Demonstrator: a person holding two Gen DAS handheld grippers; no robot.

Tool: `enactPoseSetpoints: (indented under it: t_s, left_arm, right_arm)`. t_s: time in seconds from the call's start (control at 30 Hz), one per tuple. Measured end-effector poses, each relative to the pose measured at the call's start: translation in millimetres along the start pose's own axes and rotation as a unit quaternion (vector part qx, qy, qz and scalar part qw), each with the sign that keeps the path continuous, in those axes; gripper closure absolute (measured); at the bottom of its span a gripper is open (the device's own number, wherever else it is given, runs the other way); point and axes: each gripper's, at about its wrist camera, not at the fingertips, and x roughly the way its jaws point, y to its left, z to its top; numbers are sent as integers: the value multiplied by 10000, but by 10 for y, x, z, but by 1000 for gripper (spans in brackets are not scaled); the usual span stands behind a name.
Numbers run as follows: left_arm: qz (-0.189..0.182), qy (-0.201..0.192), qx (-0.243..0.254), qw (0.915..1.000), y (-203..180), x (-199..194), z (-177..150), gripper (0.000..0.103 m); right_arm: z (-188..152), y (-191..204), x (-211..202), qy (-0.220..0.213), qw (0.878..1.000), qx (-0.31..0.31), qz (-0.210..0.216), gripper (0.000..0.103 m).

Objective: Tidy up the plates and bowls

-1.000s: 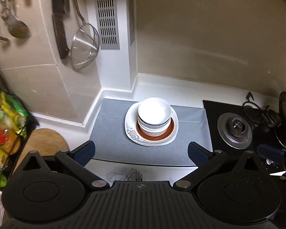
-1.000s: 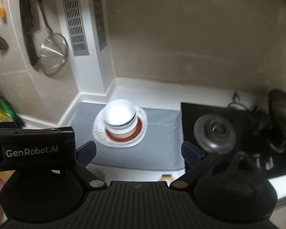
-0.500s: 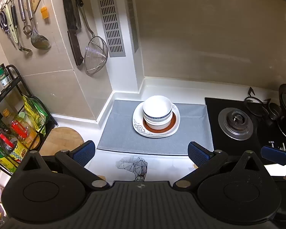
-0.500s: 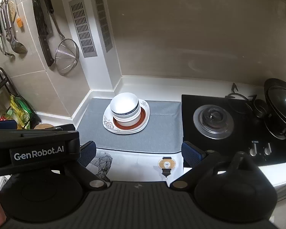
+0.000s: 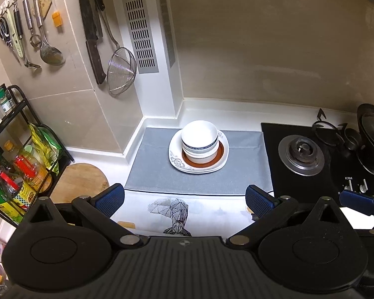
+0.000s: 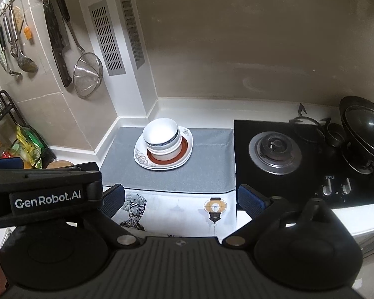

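- Both grippers hang above the front edge of the counter, each spread wide with nothing between its blue pads: the left gripper point(image 5: 184, 198) and the right gripper point(image 6: 180, 196).
- Seen from the right wrist, the left gripper's black body sits just to the left of the right one, side by side.
- Below the fingers lies a white printed cloth point(image 5: 202, 214) with line drawings, and a lantern picture shows on it in the right view.
- Past that cloth, a grey mat point(image 5: 152, 174) covers the counter up to the corner of the wall.
- On the mat rests the stack of plates point(image 5: 177, 160): white plates with a flower print at the bottom, a brown-rimmed plate point(image 5: 220, 153) on them.
- On top of the plates sit nested white bowls point(image 5: 199, 134), the upper one with a dark blue band; the stack is well apart from both grippers.
- To the right of the mat is a black gas hob point(image 6: 274, 149) with two knobs, and a dark wok with a lid point(image 6: 364, 127) at its far right.
- On the left wall hang a mesh strainer point(image 5: 121, 72), a cleaver point(image 5: 91, 35) and ladles.
- At far left stands a black rack point(image 5: 25, 129) with bottles and packets, a round wooden board point(image 5: 79, 183) beside it.
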Motion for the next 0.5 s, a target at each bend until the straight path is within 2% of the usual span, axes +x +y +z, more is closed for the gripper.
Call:
enactPoseSetpoints:
  t_s: [0.5]
  left_arm:
    - [23, -16, -39, 10000, -45, -75, -73, 0]
  right_arm:
    - [-47, -33, -69, -13, 10000, -46, 26, 4]
